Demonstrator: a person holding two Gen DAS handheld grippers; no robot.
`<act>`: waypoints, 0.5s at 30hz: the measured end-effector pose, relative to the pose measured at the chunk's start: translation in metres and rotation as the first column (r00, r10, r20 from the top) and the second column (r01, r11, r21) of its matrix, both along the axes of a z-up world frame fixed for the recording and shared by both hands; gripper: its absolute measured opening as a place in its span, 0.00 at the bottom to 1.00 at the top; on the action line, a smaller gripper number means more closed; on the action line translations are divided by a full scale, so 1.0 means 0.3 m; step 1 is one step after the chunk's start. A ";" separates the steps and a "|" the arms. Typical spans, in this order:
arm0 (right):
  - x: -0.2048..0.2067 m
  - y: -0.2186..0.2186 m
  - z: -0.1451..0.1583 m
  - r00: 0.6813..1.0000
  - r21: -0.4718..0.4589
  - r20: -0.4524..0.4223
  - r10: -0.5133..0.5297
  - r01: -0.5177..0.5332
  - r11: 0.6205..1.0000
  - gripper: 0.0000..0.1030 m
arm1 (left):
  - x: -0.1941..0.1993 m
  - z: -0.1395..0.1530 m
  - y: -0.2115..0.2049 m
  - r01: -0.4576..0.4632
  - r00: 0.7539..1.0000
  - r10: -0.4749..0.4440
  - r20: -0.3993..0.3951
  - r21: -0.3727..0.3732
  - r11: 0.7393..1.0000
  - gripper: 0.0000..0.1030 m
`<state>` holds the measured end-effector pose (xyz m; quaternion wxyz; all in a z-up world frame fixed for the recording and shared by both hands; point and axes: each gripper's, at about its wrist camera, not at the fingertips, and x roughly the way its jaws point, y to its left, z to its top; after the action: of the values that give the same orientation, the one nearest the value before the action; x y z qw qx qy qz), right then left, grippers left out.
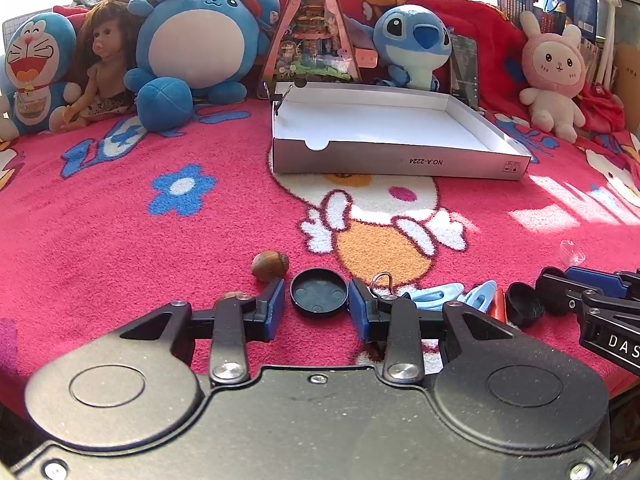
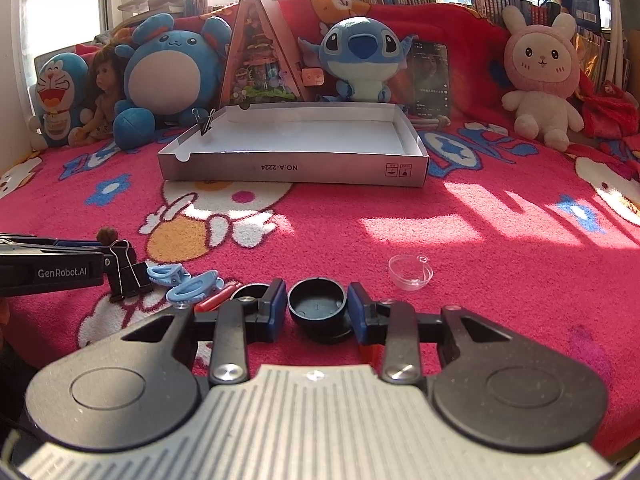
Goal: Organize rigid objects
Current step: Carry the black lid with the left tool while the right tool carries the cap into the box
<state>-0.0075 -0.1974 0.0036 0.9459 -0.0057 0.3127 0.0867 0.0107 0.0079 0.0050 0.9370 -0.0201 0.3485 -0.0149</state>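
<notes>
Both my grippers are down among the small things on the pink blanket (image 1: 120,220).

My left gripper (image 1: 317,300) is spread around a flat black lid (image 1: 318,292), its pads not pressing on it; just ahead to its left lies a brown acorn (image 1: 270,265). My right gripper (image 2: 317,308) pinches a black cap (image 2: 317,305) between its blue pads. To its left lie blue clips (image 2: 192,286) and a black binder clip (image 2: 126,270); ahead right, a clear cup (image 2: 410,272). Far ahead sits the open white box (image 2: 294,168), plush toys behind it.
</notes>
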 end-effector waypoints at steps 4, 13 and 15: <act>-0.002 0.000 -0.002 1.000 0.000 0.000 0.000 0.000 1.000 0.42 | -0.009 0.004 0.005 -0.005 1.000 0.005 0.013 0.002 1.000 0.29; -0.011 0.005 0.002 1.000 -0.002 0.010 0.001 -0.001 1.000 0.37 | -0.026 0.035 0.011 -0.006 0.999 0.006 0.035 -0.006 1.000 0.29; -0.012 0.002 0.010 1.000 0.002 0.016 -0.001 0.001 1.000 0.37 | -0.027 0.045 0.009 0.001 0.999 -0.001 0.039 -0.009 1.000 0.29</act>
<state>-0.0111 -0.1966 0.0064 0.9484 -0.0054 0.3049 0.0865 0.0026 0.0105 0.0184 0.9435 -0.0238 0.3300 -0.0174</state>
